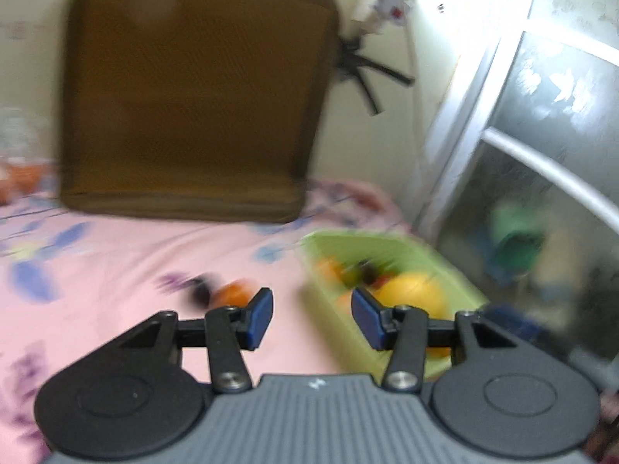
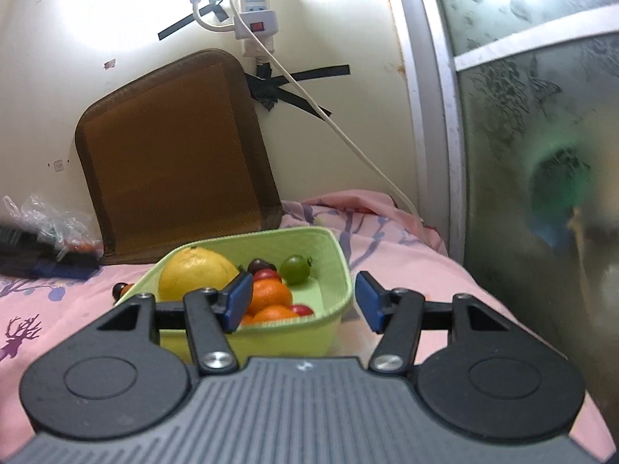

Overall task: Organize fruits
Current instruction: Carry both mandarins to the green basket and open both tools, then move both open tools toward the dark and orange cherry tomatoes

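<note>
A light green basket [image 2: 336, 255] sits on the pink bedsheet and holds a big yellow citrus [image 2: 195, 272], oranges [image 2: 271, 294], a green tomato [image 2: 295, 268] and small red and dark fruits. My right gripper [image 2: 303, 301] hovers open just in front of its near rim, holding nothing. In the blurred left wrist view the same basket [image 1: 329, 243] lies to the right, with the yellow citrus [image 1: 412, 294] inside. An orange [image 1: 234, 294] and a dark small fruit [image 1: 201, 290] rest loose on the sheet left of it. My left gripper [image 1: 313, 319] is open and empty.
A brown cushion [image 2: 174, 154] leans on the wall behind the basket. A power strip [image 2: 257, 11] with a white cable hangs above. A frosted glass partition [image 2: 541, 116] closes the right side. A plastic bag [image 2: 50, 224] and dark items lie at far left.
</note>
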`<state>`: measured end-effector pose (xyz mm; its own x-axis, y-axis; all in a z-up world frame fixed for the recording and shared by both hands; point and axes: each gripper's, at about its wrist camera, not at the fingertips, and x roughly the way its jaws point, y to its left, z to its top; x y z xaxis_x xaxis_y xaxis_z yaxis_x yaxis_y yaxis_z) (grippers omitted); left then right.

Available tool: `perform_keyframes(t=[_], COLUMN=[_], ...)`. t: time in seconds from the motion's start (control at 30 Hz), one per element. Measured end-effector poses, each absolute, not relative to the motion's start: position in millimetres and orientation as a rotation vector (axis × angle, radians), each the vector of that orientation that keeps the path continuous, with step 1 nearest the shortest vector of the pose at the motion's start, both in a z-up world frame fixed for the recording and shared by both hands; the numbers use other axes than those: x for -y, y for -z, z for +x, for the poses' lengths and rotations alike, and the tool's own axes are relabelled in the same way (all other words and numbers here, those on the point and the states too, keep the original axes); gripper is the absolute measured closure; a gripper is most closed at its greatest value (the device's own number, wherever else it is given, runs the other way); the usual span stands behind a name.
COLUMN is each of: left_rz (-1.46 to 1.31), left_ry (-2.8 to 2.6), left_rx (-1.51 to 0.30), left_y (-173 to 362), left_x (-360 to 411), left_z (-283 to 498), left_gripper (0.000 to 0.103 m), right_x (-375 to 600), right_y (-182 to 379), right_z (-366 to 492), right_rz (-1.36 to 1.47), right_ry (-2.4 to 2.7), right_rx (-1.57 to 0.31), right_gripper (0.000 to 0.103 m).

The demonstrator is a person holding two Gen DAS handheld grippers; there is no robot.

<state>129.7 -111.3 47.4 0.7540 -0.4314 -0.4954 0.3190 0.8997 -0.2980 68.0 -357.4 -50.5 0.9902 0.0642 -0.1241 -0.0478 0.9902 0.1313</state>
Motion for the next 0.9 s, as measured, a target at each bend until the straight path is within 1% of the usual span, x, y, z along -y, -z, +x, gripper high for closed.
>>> perform_keyframes(t=[0.17,0.27,0.3,0.33,0.37,0.43,0.53,0.63,0.8,0.9], left_rz=[-0.096,-0.073,-0.075,-0.082,-0.057,-0.013,-0.040,-0.126,-0.213,-0.230], left_ry=[0.255,0.202,0.202,0.206,0.179,0.139,0.141,0.164,0.188,0.183], left_rx=[-0.610,-0.632,-0.616,-0.599,-0.578,-0.550,-0.556,-0.596,-0.565,-0.521], left_y=[-21,-7,-7,-9,-10,-10,-10,-7,-5,-7], left_x=[71,54,48,44,43,42,33,21,7,4], left_z=[83,66,61,57,55,53,61,68,64,59], left_gripper=[0.057,0.057,0.056,0.052,0.051,0.050,0.048,0.048,0.048,0.045], right_x=[357,344,338,330,321,304,269,231,191,177], right_y=[63,69,70,71,72,74,79,80,75,71], right_z=[31,21,20,20,20,22,31,39,72,95], right_rz=[0.195,0.190,0.175,0.152,0.122,0.079,-0.010,-0.134,-0.163,-0.156], right_ry=[-0.073,-0.087,-0.090,-0.097,-0.109,-0.142,-0.215,-0.271,-0.351,-0.362], right_rx=[-0.156,-0.222,-0.245,-0.266,-0.285,-0.321,-0.395,-0.407,-0.416,-0.429], right_gripper=[0.041,0.041,0.041,0.041,0.041,0.041,0.041,0.040,0.040,0.042])
